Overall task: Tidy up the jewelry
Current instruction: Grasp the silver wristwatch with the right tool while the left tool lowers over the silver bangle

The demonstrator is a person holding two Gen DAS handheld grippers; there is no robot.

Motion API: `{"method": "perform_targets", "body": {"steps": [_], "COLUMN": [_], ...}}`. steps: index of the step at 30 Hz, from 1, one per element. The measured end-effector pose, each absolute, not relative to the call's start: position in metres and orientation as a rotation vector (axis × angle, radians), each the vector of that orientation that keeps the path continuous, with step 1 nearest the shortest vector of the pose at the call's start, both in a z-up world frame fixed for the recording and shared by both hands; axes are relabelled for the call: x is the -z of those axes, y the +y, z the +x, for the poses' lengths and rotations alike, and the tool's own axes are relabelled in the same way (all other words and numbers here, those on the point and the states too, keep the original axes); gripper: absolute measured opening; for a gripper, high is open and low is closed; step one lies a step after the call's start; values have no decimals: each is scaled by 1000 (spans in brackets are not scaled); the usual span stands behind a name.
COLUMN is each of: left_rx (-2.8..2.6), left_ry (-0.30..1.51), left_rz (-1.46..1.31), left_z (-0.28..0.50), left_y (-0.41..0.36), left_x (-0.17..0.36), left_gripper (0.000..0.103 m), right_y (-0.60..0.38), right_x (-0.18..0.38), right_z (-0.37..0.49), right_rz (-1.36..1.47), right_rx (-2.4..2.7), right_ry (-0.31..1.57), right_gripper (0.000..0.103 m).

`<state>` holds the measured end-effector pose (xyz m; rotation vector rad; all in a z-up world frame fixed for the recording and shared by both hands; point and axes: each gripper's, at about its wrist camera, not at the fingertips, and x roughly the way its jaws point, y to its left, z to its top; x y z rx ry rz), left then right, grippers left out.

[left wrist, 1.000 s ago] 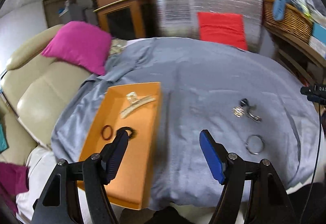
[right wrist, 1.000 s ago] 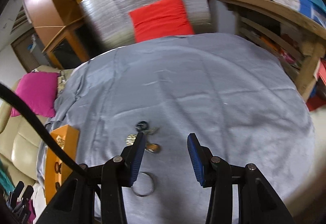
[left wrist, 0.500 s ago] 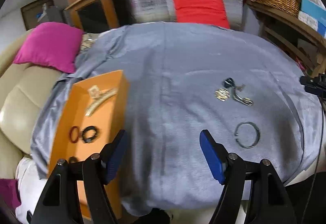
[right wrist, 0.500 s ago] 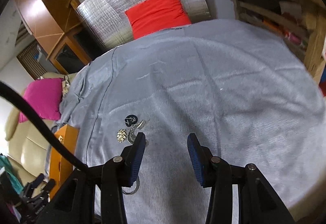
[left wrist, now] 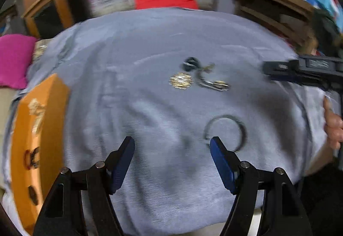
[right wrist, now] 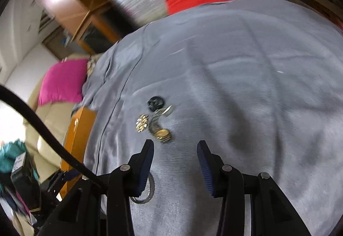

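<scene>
A grey cloth (left wrist: 150, 86) is covering the table, with an orange tray (left wrist: 49, 111) lying at its left edge and holding a pale hair clip (left wrist: 35, 107) and dark rings, blurred. A silver bangle (left wrist: 225, 131) is lying on the cloth just beyond the left gripper (left wrist: 172, 148), whose blue fingers are standing well apart with nothing between them. Farther off, a cluster is resting: a gold brooch (left wrist: 181, 80), a black ring (left wrist: 190, 62) and a silver-gold piece (left wrist: 212, 83). The right gripper (right wrist: 175, 150) is hovering near that cluster, its fingers parted and empty.
</scene>
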<state>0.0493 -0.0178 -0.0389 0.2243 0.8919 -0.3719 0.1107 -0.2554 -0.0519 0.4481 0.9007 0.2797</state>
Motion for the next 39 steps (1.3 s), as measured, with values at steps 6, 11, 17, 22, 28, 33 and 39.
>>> {"method": "perform_targets", "body": {"steps": [6,11,17,22,28,33,39], "left_rx": [513,527,527,530,536,547,594], "left_ry": [940,963,960,942,922,909,929], "left_rz": [164,88,138,140,143,156,178], "left_z": [55,69,73,73,72,70,63], "left_y": [-26,-21,-26,-19,-12,-7,-14], "left_x": [49,53,56,54,52,50,53], "left_gripper": [73,73,73,73,73,73,71], "right_y": [-230,-230,-228,-228,-232,-235,-254], "right_x": [61,77,96,106,113,113,101], "right_z": [145,178,205,218,225,225,211], "right_rz": [422,608,742,811,858,845,829], "right_rx": [-346,-370,-309,-237,-148,-135,-138], "right_ry": [929,954,1025,1044,1033,1019,974], "right_gripper": [47,46,46,43,25,9,7]}}
